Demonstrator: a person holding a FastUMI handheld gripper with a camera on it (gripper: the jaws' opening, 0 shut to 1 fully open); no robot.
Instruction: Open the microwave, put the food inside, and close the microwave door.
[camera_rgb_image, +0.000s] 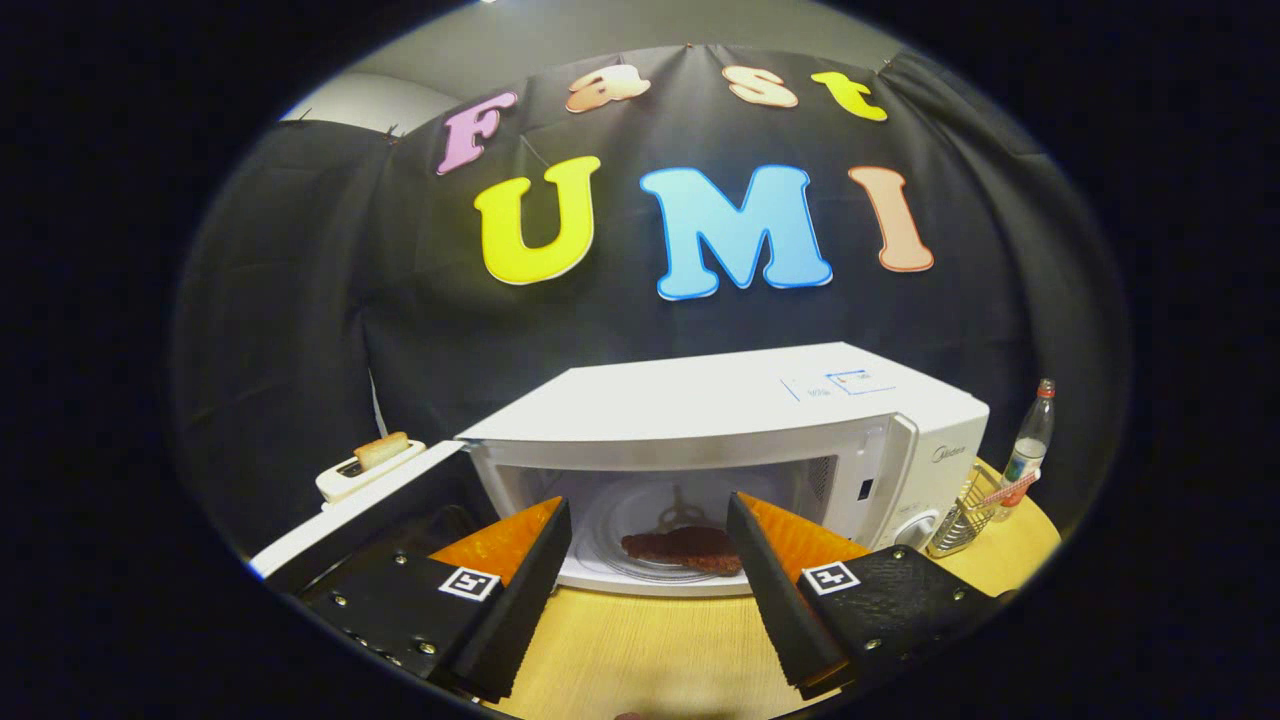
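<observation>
A white microwave (760, 420) stands on the wooden table (650, 640) just beyond my fingers. Its door (350, 515) hangs open, swung out to the left. A dark brown piece of food (680, 548) lies on the glass turntable (640, 520) inside the cavity. My gripper (648, 525) is open, level with the cavity's front edge, and nothing is held between its fingers. The food sits ahead of the gap, closer to the right finger (770, 580).
A white toaster (368, 468) with a slice of bread in it stands behind the open door on the left. To the microwave's right are a wire rack (965, 515) and a clear plastic bottle (1030, 440). The table's edge curves away on the right.
</observation>
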